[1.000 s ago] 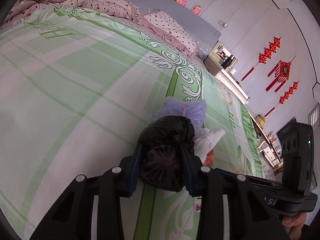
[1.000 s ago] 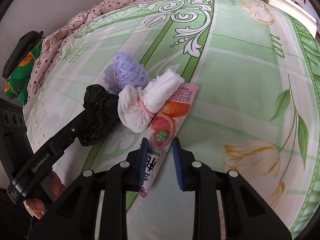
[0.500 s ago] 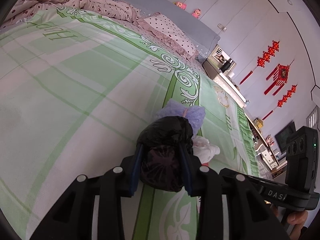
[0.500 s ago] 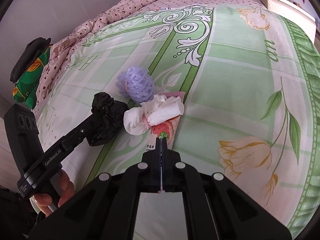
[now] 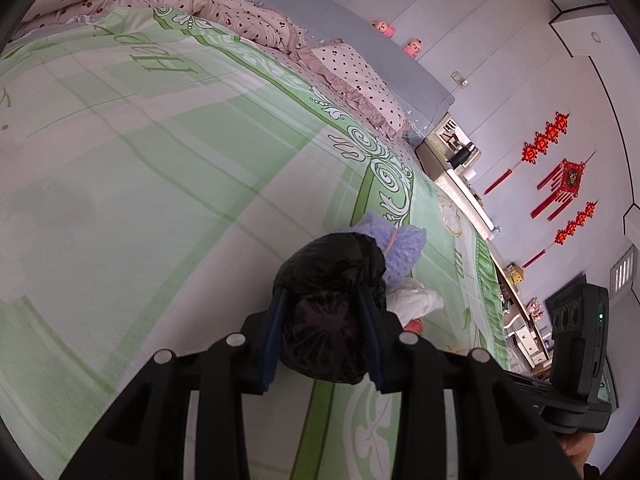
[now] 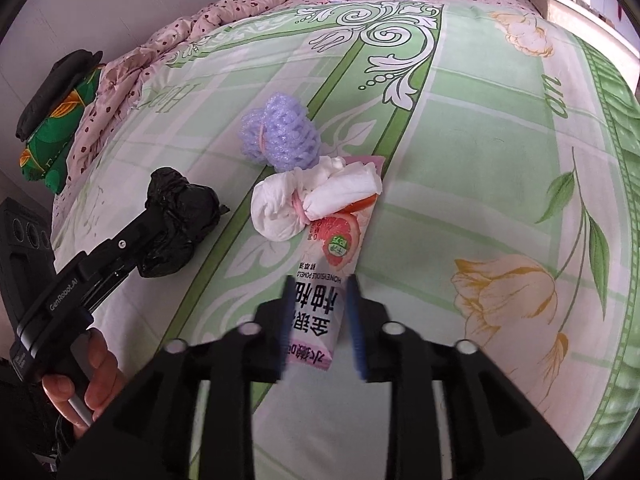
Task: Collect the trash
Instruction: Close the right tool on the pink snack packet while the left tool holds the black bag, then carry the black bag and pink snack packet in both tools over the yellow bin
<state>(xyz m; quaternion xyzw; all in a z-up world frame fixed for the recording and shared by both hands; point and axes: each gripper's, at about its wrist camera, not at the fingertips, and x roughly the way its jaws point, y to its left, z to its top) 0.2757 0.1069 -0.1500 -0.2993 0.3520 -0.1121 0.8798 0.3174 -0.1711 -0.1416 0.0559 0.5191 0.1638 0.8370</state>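
While the trash lies gathered near the middle of the bed (image 6: 500, 168), the left gripper (image 5: 324, 320) has its fingers (image 5: 274, 336) clamped on a crumpled black plastic bag (image 5: 328, 280), which sits on the green patterned bedsheet (image 5: 140, 200) toward the left side of the bed. The right-wrist view shows the same black plastic bag (image 6: 180, 220) pinned by the left gripper (image 6: 158, 222), with a person's hand (image 6: 94, 376) on the handle below it.

To the right of the bag, farther toward the head of the bed, lies a purple foam fruit net (image 6: 280, 140) with a pink band round its middle. Just in front of it rests a white tissue bundle (image 6: 308, 200), also tied with a pink band, lying partly on top of a pink snack wrapper (image 6: 320, 292).

The right gripper (image 6: 318, 320) has its fingers (image 6: 354, 320) apart and opening. The near end of the wrapper lies between them, and the pads are not pressing on it.

Judged step: collection is under way, with one item secured on the left and the wrapper being approached or re-gripped on the right. The next move probably calls for closing the right fingers on the flat wrapper; because the tissue bundle overlaps its far end, a lift may drag or tip that bundle.

Legible writing: the wrapper reads "HONEYSUCKLE POMELO" upside down, beside large Chinese characters and a grapefruit-slice picture. The left gripper body reads "GenRobot.AI". The bedsheet bears faint lettering near its left side, not clearly readable.
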